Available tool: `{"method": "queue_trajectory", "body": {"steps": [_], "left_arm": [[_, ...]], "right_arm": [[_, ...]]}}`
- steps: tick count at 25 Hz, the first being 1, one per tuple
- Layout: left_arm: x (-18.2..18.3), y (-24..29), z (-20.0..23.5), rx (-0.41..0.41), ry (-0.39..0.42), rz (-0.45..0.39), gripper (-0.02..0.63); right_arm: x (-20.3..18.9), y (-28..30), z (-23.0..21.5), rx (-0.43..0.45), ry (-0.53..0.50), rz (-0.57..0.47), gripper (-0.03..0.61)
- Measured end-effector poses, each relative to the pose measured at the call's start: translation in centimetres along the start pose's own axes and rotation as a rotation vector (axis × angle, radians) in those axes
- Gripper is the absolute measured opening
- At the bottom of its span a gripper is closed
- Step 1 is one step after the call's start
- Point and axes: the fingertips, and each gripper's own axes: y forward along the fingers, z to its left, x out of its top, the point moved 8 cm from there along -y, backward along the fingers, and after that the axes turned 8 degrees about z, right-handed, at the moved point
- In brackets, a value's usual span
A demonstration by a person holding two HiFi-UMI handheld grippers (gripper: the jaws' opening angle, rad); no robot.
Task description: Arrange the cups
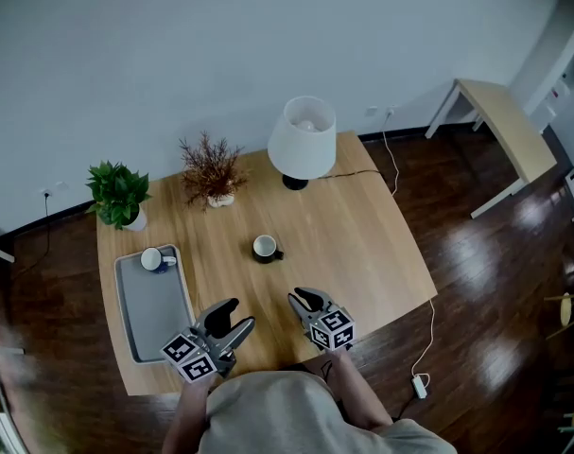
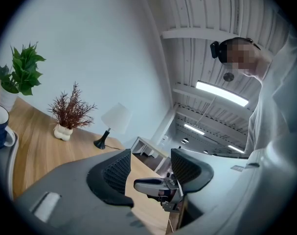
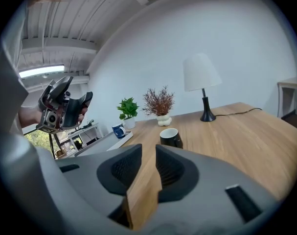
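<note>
Nearest: person's two hands at the near table edge, each holding a gripper. The left gripper (image 1: 232, 318) is angled far-right, its jaws wide apart with nothing between them. The right gripper (image 1: 307, 299) points far and is tipped slightly down, its jaws a narrow gap apart and empty (only tabletop shows through).

The black cup (image 1: 265, 248) sits upright mid-table, just beyond the grippers. Its mouth faces up, its handle points right, it is glossy and the inside is white. The blue cup (image 1: 154, 259) is upright at the far end of the tray (image 1: 159, 315), its handle also pointing right and its inside white. The tray is grey, smooth and a rounded rectangle, long axis near-far, at the table's left side.

The table (image 1: 353, 239) is light wood grain. Far side, right to left: a lamp (image 1: 303, 140) with a white shade and black base, a dried reddish plant (image 1: 211, 168) in a white pot, and a green plant (image 1: 119, 192) at the far-left corner.
</note>
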Motion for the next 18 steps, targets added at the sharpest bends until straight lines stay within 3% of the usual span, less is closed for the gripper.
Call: {"method": "queue_trajectory", "body": {"steps": [7, 13, 14, 18], "left_arm": [[-0.2, -0.1, -0.3, 0.043, 0.006, -0.009, 0.244], [-0.5, 0.0, -0.3, 0.066, -0.005, -0.022, 0.308], [-0.5, -0.1, -0.3, 0.071, -0.008, -0.025, 0.310], [-0.5, -0.6, 0.0, 0.087, -0.014, -0.025, 0.310]], "right_arm": [[0.8, 0.9, -0.2, 0.037, 0.027, -0.008, 0.086], [0.5, 1.6, -0.1, 0.052, -0.003, 0.042, 0.121], [0.6, 1.8, 0.0, 0.058, -0.014, 0.050, 0.176], [0.6, 2.8, 0.3, 0.051, -0.049, 0.074, 0.183]]}}
